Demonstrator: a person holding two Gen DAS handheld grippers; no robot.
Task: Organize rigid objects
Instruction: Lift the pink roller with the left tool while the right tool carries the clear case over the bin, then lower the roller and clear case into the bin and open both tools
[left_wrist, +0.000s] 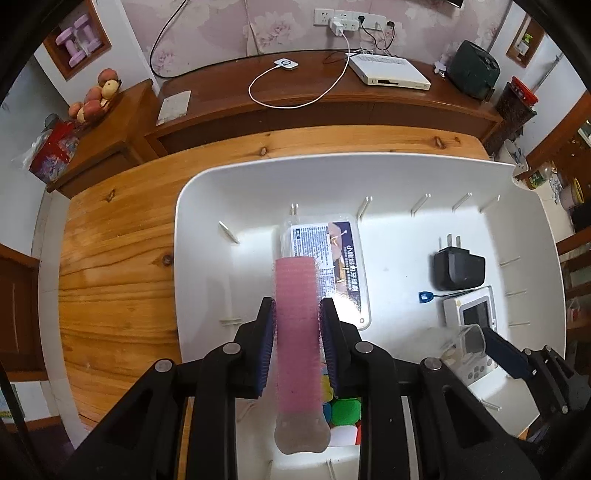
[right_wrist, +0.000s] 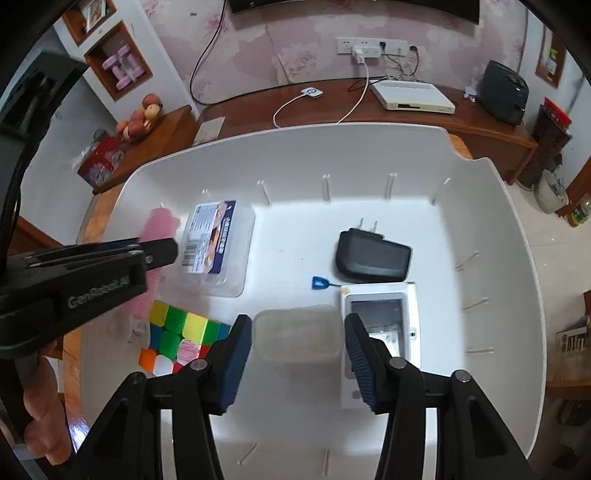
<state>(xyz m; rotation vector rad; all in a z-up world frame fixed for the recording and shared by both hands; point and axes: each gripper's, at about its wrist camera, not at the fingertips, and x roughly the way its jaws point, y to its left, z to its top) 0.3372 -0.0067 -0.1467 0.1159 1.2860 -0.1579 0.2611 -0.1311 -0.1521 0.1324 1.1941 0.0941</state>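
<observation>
My left gripper (left_wrist: 297, 314) is shut on a pink hair roller (left_wrist: 297, 325) and holds it above the left part of the white bin (left_wrist: 258, 177). It also shows in the right wrist view (right_wrist: 159, 251) with the roller (right_wrist: 160, 225). My right gripper (right_wrist: 299, 332) is shut on a small clear plastic box (right_wrist: 297, 332), low over the bin (right_wrist: 295, 147). In the bin lie a labelled clear case (right_wrist: 218, 247), a colourful puzzle cube (right_wrist: 177, 336), a black plug adapter (right_wrist: 371, 254), a blue tag (right_wrist: 319, 282) and a white handheld console (right_wrist: 384, 314).
The bin stands on a wooden table (left_wrist: 118, 258). Behind it a dark wood cabinet (left_wrist: 332, 99) carries a white set-top box (left_wrist: 388, 70), a charger pad with cable (left_wrist: 286, 64) and a dark green speaker (left_wrist: 472, 68). A side cabinet with fruit (left_wrist: 96, 99) stands at the left.
</observation>
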